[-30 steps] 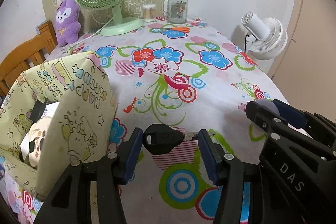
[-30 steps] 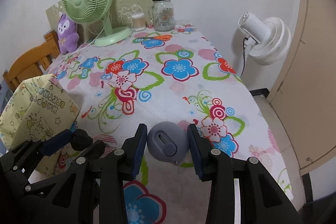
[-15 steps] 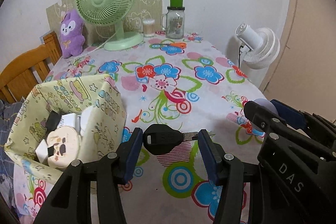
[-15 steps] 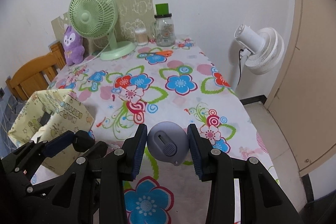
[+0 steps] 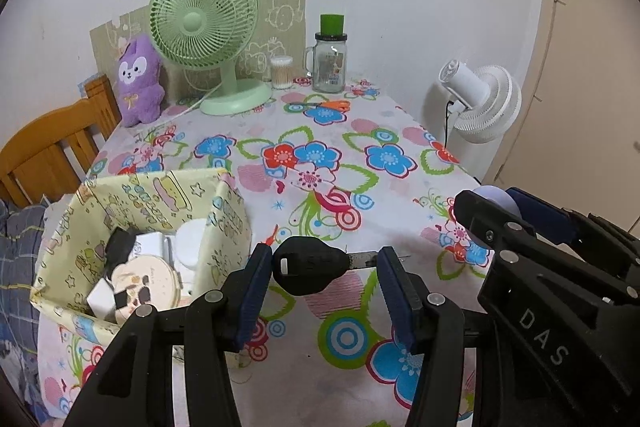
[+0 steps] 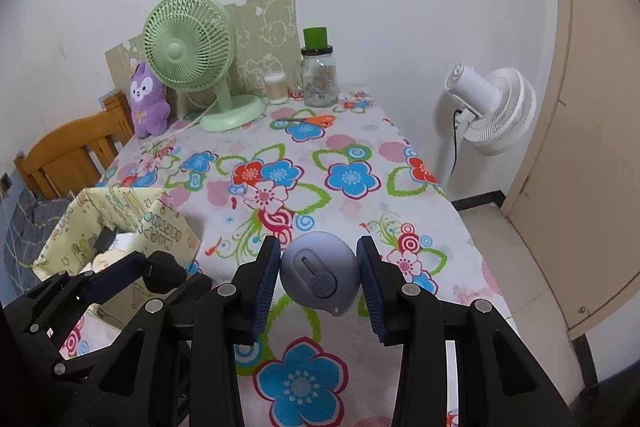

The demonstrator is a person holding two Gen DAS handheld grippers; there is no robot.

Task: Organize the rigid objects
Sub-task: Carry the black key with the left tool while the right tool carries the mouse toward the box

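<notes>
My left gripper [image 5: 324,267] clamps a black-headed key [image 5: 310,265] crosswise between its 2 blue pads, the plastic head against the left pad and the metal blade reaching the right one; the jaws stand narrow, closed on the key, which hangs above the flowered tablecloth [image 5: 328,163]. My right gripper [image 6: 318,273] squeezes a round grey-blue device [image 6: 319,273] with a ribbed slider on its face; both pads press its sides, and it too is held clear of the cloth. In the left wrist view the right gripper appears at the right edge, with the device showing as a pale dome between its fingers.

To my left, at the table's near corner, sits an open yellow patterned box [image 5: 228,215], already containing a round cream compact [image 5: 144,281], a white container and several small dark and white pieces that I cannot identify.

Along the far edge of the table stand a green desk fan [image 5: 208,31], a purple plush toy [image 5: 138,83], a tub of cotton swabs [image 5: 282,71] and a glass jar with a green cap [image 5: 330,61]. A white floor fan [image 5: 486,103] stands beyond the table's right side, and a wooden chair [image 5: 52,155] is at its left
</notes>
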